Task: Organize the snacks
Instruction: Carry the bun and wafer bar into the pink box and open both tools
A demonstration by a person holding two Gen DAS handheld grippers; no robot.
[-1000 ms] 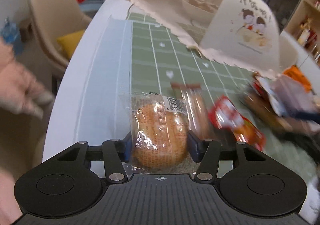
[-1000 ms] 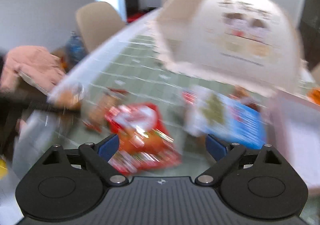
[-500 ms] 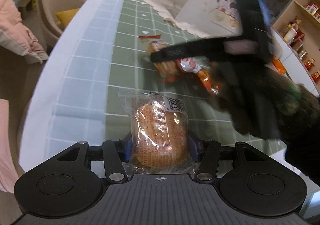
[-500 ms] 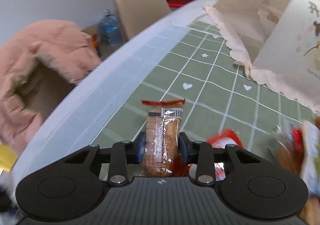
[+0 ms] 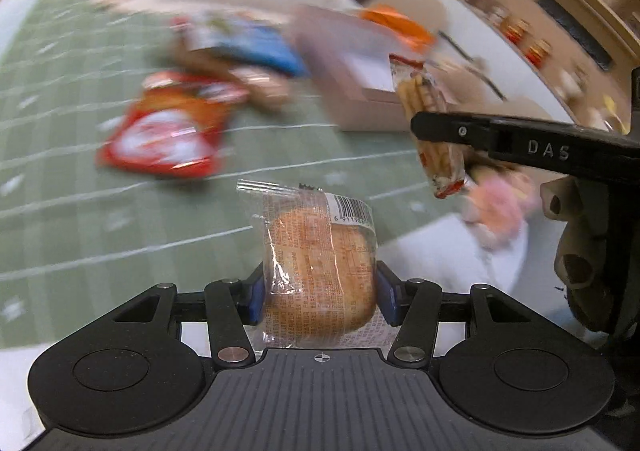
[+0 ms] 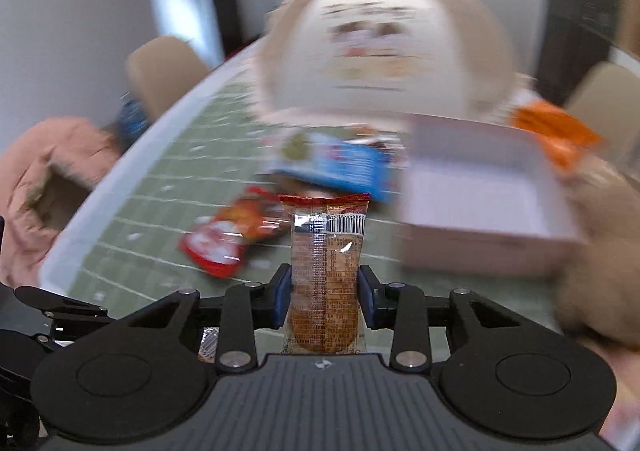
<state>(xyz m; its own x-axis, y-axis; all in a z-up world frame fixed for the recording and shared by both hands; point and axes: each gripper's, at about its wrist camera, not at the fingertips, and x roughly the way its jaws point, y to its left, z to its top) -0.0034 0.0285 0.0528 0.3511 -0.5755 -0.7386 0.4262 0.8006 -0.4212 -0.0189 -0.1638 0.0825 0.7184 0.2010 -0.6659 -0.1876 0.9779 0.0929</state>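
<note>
1. Green checked tablecloth (image 5: pixel 120 187) covered the table, strewn with blurred snacks, a red packet (image 5: pixel 164 135) among them.
2. Left gripper (image 5: pixel 320 291) clamped a clear-wrapped round bun (image 5: pixel 320 263), barcode visible.
3. Right gripper (image 6: pixel 324 299), its arm marked "DAS", pinched a narrow biscuit pack (image 6: pixel 324 271) near a white box (image 6: pixel 480 187).

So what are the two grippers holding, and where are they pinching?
The left gripper pinches a wrapped bun by its sides, near the lower end. The right gripper pinches a biscuit pack by its lower sides.
</note>
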